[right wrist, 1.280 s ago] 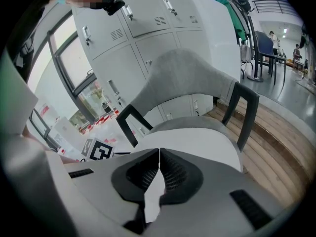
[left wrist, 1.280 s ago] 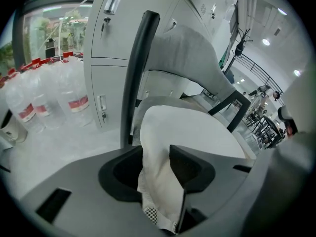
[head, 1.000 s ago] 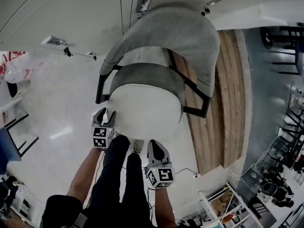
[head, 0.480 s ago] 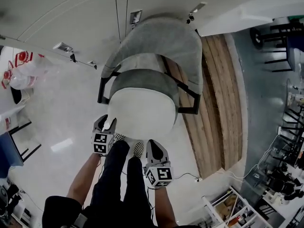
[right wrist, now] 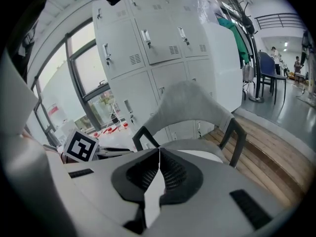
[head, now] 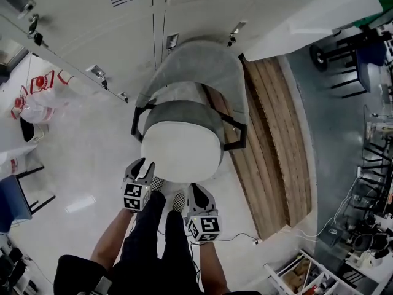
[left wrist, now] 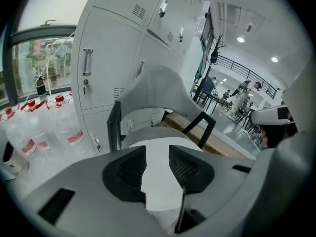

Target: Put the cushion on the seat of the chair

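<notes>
Lockers (head: 92,17) fuller in view, chair (head: 196,66) smaller

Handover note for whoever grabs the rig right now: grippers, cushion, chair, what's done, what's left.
Left gripper: jaws apart and closing, nothing between them; close to the cushion's near edge, not gripping it.
Right gripper: jaws shut, empty, beside the person's leg.
White round cushion: lies flat on the seat of the grey upholstered chair with a black frame, which stands against the white lockers.
Done: the cushion is on the seat.
Left: probably nothing; perhaps check that it sits centred.
</notes>
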